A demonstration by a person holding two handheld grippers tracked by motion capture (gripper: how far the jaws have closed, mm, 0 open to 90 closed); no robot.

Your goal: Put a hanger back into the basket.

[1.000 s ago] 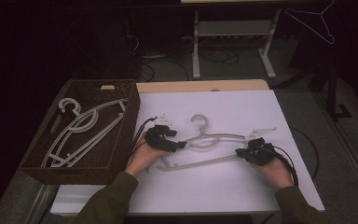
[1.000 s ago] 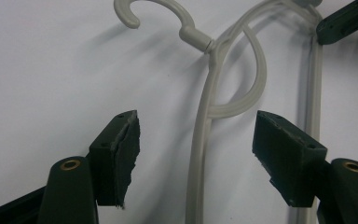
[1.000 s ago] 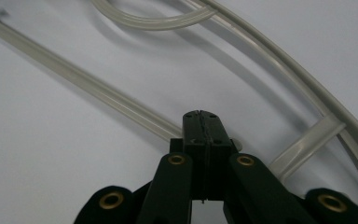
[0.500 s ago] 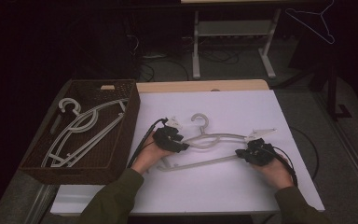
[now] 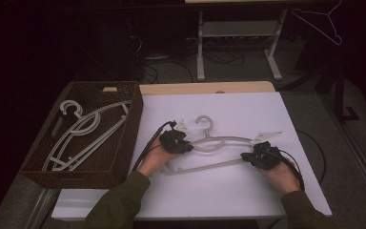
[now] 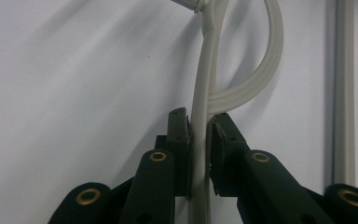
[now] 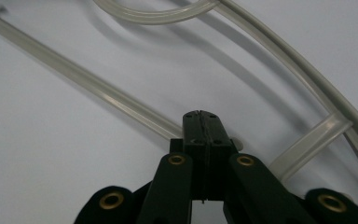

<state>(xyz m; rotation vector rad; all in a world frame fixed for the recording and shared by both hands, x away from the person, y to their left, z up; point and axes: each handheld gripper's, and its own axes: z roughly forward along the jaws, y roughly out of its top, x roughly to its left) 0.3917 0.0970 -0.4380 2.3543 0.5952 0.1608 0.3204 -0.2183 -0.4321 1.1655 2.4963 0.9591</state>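
The pale hanger (image 5: 219,150) lies flat on the white table (image 5: 219,200) in the middle of the high view, probably so it can be lifted from both ends toward the basket (image 5: 124,143) at the left, which already holds hangers. The left gripper (image 6: 199,135) is narrow, clamped on the hanger's arm. The right gripper (image 7: 200,126) has its jaws pressed together over the hanger's lower bar.

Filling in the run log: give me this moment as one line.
left gripper: shut on hanger | right gripper: shut on hanger's lower bar | hanger: flat on table | basket: holds other hangers
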